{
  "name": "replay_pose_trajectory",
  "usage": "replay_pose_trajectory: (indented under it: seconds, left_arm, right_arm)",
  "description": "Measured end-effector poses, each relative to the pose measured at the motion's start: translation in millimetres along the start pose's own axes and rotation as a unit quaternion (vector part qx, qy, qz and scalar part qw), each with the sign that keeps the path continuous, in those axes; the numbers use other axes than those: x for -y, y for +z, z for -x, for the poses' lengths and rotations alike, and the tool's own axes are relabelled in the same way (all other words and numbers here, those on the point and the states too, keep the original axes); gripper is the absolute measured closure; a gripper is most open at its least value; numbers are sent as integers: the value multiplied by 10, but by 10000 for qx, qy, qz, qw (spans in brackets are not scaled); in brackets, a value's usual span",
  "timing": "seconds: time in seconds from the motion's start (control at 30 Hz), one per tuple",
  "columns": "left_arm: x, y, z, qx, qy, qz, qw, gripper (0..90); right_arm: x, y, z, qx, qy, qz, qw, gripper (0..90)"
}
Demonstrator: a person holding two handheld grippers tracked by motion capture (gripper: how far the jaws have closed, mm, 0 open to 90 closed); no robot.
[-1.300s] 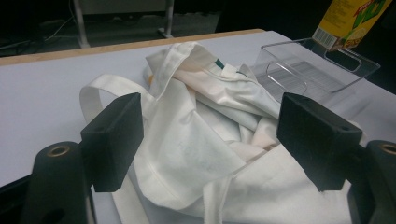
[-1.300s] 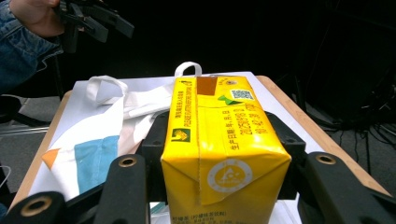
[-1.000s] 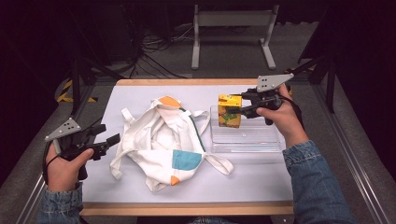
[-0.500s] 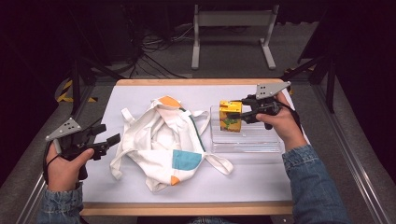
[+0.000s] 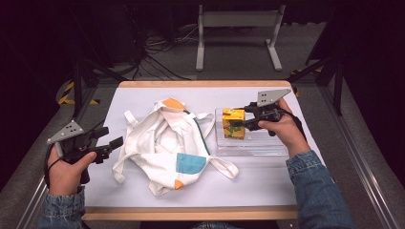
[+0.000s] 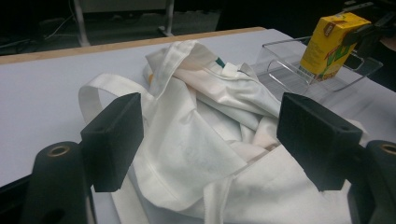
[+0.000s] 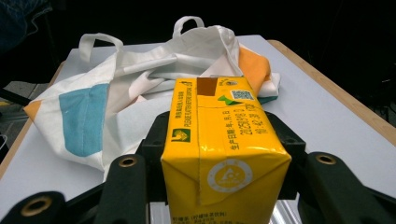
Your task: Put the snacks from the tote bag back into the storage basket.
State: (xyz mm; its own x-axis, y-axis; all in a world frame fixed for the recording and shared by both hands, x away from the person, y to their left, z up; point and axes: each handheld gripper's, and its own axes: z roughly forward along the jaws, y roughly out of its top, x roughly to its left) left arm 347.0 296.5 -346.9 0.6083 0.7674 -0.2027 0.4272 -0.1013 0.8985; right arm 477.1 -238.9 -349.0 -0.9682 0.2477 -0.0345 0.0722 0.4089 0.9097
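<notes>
A yellow drink carton [image 5: 233, 123] stands upright at the left end of a clear plastic tray [image 5: 267, 148], and my right gripper [image 5: 240, 122] is shut on it from the right. In the right gripper view the carton [image 7: 224, 149] sits between the two black jaws, whose pads press on its sides. A crumpled white tote bag [image 5: 165, 143] with orange and blue patches lies in the middle of the table. My left gripper [image 5: 111, 138] hovers open at the bag's left edge; the bag [image 6: 205, 140] lies beyond its wide-apart jaws, and the carton [image 6: 329, 44] shows far right.
The table's white surface [image 5: 143, 98] has a wooden edge at front and back. Bag handles [image 5: 224, 167] trail toward the tray. A metal stand [image 5: 236, 28] and cables lie on the floor beyond the table.
My right gripper has lowered the carton a little, down onto the tray. The left hand and the bag have stayed still.
</notes>
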Motion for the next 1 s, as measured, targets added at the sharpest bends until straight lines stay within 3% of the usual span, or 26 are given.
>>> replay_pose_trajectory:
  seconds: [1.0]
  left_arm:
    - [0,5,-2,-8,30,-12,10000,239]
  right_arm:
    - [168,157,-124,-427,-247,-284,9984,521]
